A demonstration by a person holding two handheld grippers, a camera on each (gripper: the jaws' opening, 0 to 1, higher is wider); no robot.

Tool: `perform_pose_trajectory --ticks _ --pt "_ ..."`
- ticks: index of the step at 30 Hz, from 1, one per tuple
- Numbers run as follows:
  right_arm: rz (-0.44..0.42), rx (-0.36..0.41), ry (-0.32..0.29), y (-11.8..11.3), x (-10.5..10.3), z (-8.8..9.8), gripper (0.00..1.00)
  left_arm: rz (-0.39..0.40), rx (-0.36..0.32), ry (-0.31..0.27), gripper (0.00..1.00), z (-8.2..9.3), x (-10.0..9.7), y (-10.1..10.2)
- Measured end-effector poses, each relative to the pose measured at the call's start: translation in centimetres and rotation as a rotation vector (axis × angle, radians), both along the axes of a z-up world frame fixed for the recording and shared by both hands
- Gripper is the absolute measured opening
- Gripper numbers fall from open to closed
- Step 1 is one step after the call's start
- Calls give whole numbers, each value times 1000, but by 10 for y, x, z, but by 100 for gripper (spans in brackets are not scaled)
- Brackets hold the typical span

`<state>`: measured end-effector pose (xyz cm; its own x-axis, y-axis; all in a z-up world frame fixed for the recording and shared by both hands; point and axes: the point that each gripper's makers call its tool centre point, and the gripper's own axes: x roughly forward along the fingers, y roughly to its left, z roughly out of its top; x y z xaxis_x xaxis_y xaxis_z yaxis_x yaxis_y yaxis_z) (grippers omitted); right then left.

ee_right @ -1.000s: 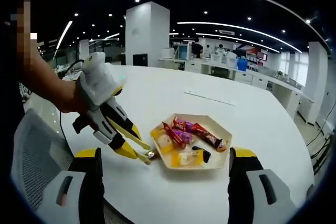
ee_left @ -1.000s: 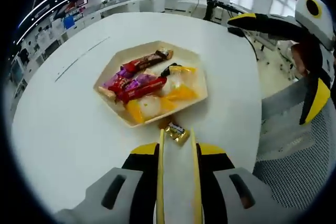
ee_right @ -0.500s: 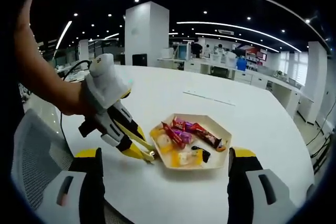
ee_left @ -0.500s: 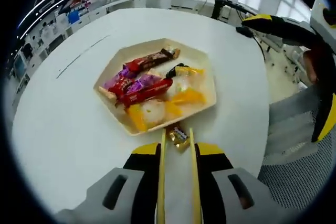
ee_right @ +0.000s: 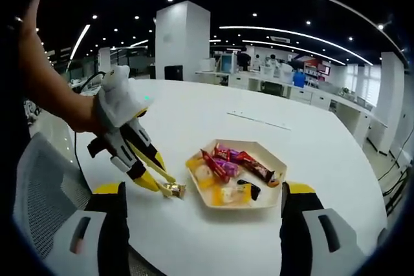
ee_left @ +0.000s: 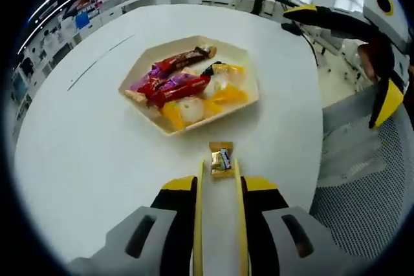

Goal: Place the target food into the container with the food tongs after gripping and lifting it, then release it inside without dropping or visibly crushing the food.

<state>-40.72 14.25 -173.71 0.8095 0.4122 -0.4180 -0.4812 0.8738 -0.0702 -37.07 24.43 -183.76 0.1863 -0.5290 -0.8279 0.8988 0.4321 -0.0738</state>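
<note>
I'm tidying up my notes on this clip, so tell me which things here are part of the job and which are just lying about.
Part of the job:
- gold-wrapped candy, pinched in the left gripper
- hexagonal tray, already holding wrapped snacks

Just there:
- round white table
- mesh chair
- right gripper, jaws wide apart, holding nothing

The left gripper, held by a person's hand, enters from the left with its yellow tongs closed on a gold-wrapped candy just beside the near-left edge of the hexagonal tray. The tray sits on the white round table, filled with wrapped snacks. The right gripper rises from the bottom with its jaws wide apart, holding nothing.
</note>
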Motion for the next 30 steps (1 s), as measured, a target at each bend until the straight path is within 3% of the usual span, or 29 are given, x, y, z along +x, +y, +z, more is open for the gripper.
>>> perform_pose_trajectory --ticks 8,11,14,23,30 --pt "-1 2 -1 0 0 1 97 -8 24 -9 22 -3 1 -9" --pt "-3 5 -3 -1 0 1 97 -84 51 -87 19 -5 4 -4" --pt "-6 6 -3 -1 0 1 96 -114 60 -109 18 -5 3 -4" --pt "-9 8 -3 -1 0 2 96 -138 4 -95 18 3 2 -4" --pt "-10 8 -4 -2 0 2 96 -218 6 -71 18 15 -2 -1"
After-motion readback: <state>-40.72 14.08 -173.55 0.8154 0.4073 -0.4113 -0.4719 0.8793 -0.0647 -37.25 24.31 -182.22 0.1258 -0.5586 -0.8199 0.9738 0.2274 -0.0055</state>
